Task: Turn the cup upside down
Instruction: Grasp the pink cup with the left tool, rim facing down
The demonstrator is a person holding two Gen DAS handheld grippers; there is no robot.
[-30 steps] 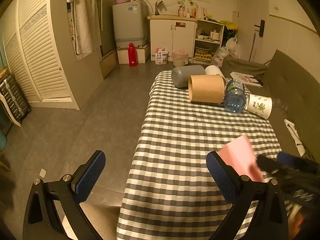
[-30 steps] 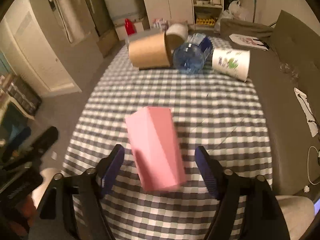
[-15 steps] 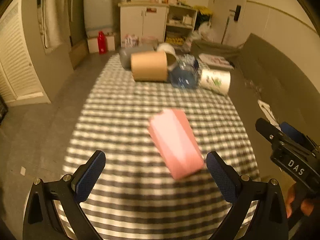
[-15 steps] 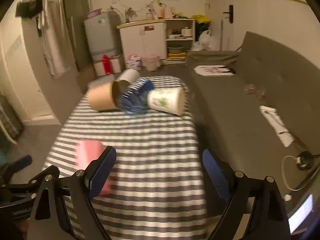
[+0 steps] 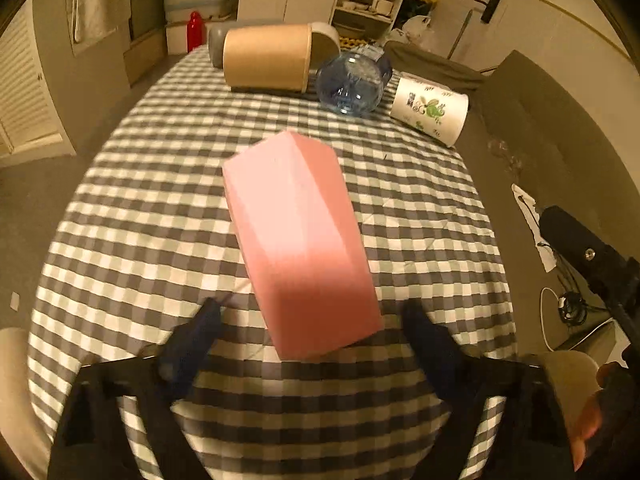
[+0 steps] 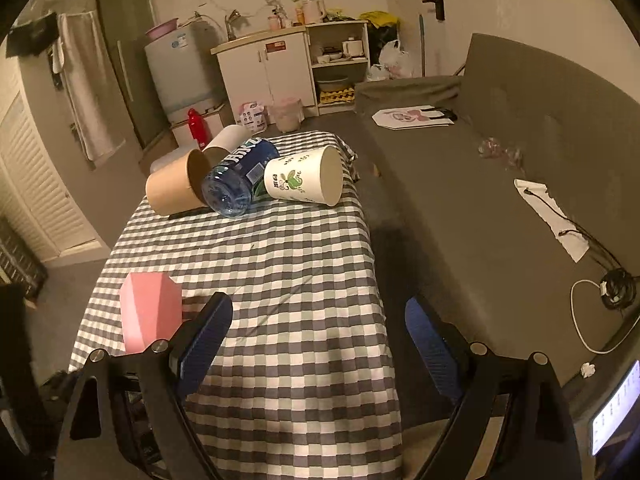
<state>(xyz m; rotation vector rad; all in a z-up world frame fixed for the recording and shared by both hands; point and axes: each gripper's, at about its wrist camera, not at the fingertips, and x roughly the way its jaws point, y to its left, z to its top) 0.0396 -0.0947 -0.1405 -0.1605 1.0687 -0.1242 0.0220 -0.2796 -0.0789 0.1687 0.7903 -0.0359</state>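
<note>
A faceted pink cup [image 5: 298,240] stands on the checked tablecloth [image 5: 132,208], closed face up, its rim not in view. My left gripper [image 5: 312,340] is open; the cup's lower part lies between its blue fingers [image 5: 192,344], apart from them. The cup also shows at the left of the right wrist view [image 6: 150,312]. My right gripper [image 6: 316,344] is open and empty over the table's near right part, right of the cup.
At the table's far end lie a brown paper cup [image 5: 266,58], a blue water bottle [image 5: 352,80], a white printed cup [image 5: 430,108] and a grey cup [image 5: 216,44]. A grey sofa [image 6: 500,184] runs along the right side.
My left gripper has swung over the table and closed in on the pink cup, now between its fingers. My right gripper has let it go and drawn off to the right.
</note>
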